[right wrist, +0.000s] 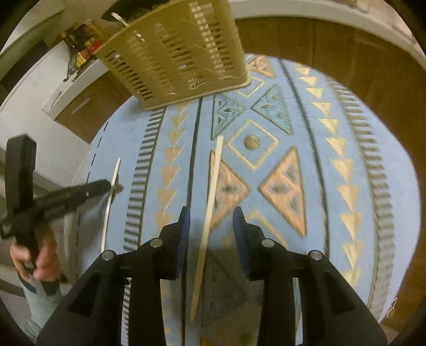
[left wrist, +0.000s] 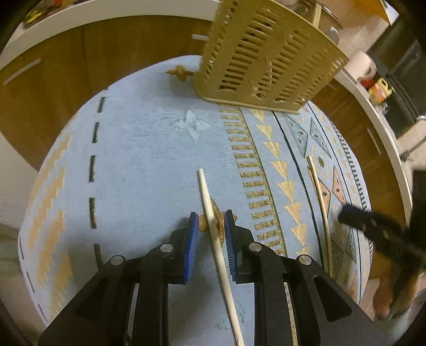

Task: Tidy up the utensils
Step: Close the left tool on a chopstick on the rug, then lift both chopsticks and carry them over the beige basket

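Observation:
Two pale chopsticks lie apart on a blue patterned cloth. One chopstick lies between the open jaws of my left gripper, not gripped. The other chopstick lies between the open jaws of my right gripper, also not gripped. A beige slotted utensil basket stands upright at the far side of the cloth; it also shows in the right wrist view. The second chopstick and the right gripper show at the right of the left wrist view. The left gripper shows at the left of the right wrist view.
The blue cloth covers a round table. Wooden cabinets with a white countertop curve behind it. Jars and a paper roll stand on the counter at right. A metal pot stands behind the basket.

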Tool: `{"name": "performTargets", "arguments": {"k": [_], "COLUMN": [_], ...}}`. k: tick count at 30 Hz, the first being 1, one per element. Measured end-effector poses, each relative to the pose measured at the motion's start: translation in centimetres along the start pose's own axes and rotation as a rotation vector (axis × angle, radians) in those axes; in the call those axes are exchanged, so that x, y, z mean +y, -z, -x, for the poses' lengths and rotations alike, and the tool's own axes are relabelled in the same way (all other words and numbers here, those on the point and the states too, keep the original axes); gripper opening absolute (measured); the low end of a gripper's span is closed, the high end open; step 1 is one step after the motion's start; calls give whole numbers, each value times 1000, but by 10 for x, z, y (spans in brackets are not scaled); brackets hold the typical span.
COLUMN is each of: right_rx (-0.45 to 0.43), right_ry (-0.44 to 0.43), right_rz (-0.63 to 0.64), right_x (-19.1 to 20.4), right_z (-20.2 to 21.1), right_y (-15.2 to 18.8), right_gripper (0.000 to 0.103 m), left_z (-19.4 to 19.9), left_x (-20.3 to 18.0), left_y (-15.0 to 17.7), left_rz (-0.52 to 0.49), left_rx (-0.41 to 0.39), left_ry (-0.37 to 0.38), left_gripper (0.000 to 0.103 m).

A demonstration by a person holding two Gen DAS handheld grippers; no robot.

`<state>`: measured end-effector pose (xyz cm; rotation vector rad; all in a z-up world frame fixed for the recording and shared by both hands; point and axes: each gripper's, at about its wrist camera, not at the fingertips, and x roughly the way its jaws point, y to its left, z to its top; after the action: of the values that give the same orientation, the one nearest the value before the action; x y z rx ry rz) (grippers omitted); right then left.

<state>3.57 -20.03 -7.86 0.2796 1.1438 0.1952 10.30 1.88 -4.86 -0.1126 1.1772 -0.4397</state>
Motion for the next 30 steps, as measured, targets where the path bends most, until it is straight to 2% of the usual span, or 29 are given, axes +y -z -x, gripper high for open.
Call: {"name": "performTargets", "arguments": {"k": [3,6,8,10,13,15,17,18,20,25,30], "right_rx": [53,83,86,94,76,64,57,54,38,-85,-241], "right_ry": [-22,15,48,80,162,178,163,139,93,3,-55], "right_rz": [-18,-13,8,32,104,128,124,114,99,119,167], "right_x": [-1,2,7,13,27,32,32,31,24,22,31], "right_z": [-16,-28,-30,-35,-39,-41,-41,-40,-30,8,49], "right_y": [-19,-30,-33,-37,-36,-33,-32,-31,-26,-12,7], "right_gripper": [30,29,26,13,5,5,5,4,4,4,4], "left_z": [-5,-8,-11,-14,-19,-22,-24,-24,-19,25,65], "left_x": [-3,-8,-12,-19,-33,-46,-55,-57,-57,-57,-63], "left_y": [-4,-5,-7,-8,-5,2,8,11,12,13,16], "left_rz": [-31,-61,-80,-103,-154,-212,-248,-251,-222,-176,-172], "left_rx": [34,55,65,66,46,10,-18,-25,-47,-234,-391], "left_ry": [-6,-13,-22,-44,-113,-218,-273,-266,-192,-53,31], "left_gripper": [17,17,17,17,16,5,3,3,3,3,3]}}
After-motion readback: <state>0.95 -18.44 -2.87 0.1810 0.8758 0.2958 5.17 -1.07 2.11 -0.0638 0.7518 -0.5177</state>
